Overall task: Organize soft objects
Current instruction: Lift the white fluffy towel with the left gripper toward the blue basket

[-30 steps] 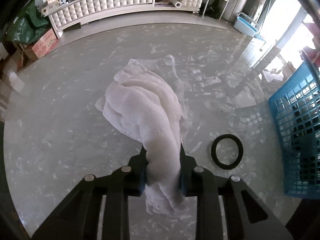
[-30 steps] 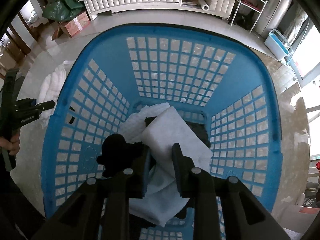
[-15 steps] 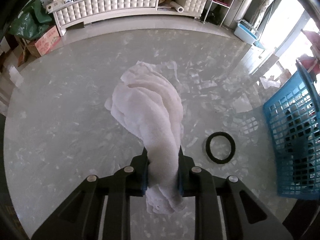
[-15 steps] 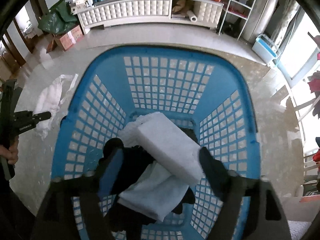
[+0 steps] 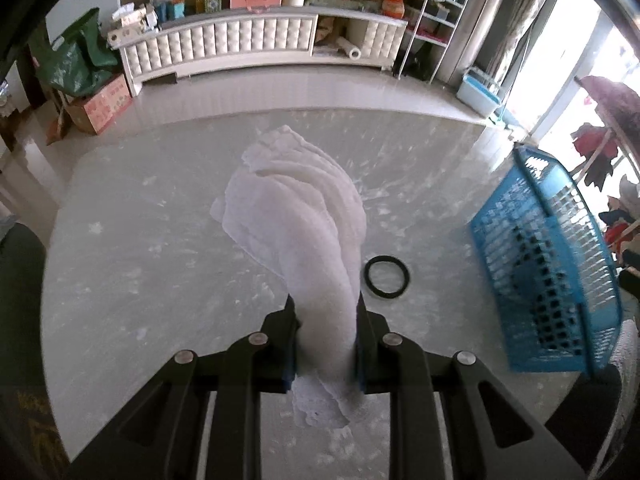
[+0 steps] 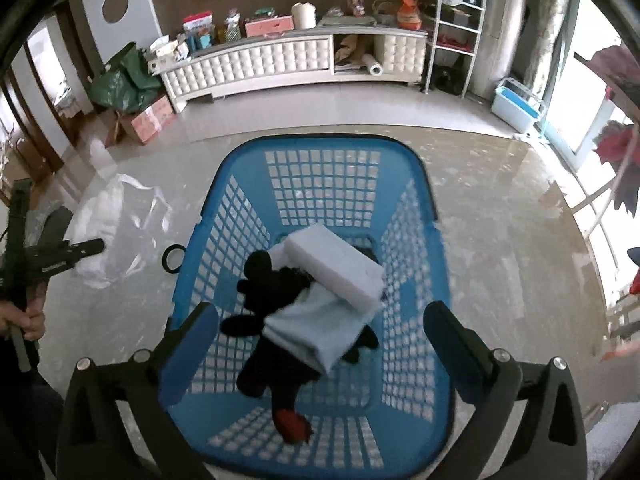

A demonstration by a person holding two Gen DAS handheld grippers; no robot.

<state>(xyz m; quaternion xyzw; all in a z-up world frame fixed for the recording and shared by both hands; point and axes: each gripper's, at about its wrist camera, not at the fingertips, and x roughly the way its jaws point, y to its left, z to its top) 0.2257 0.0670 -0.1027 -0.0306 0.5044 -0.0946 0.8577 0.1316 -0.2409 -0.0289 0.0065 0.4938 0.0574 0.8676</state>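
Note:
My left gripper (image 5: pixel 325 312) is shut on a white cloth (image 5: pixel 296 216), lifted above the marble table (image 5: pixel 140 264); the cloth (image 6: pixel 108 236) and that gripper (image 6: pixel 86 247) also show at the left of the right wrist view. A blue basket (image 6: pixel 328 152) stands below my right gripper (image 6: pixel 320 320), which is open and empty above it. In the basket lie a white sponge block (image 6: pixel 332 268), a pale blue cloth (image 6: pixel 316 328) and a black plush toy (image 6: pixel 272 292). The basket (image 5: pixel 552 264) is at the right in the left wrist view.
A black ring (image 5: pixel 387 271) lies on the table between cloth and basket, also seen in the right wrist view (image 6: pixel 173 258). A white cabinet (image 5: pixel 240 44) and a wire shelf (image 5: pixel 432 32) stand beyond the table. A red garment (image 5: pixel 612 100) hangs at the far right.
My right gripper opened, let go of the white sponge block and rose above the basket. My left gripper lifted the white cloth off the table.

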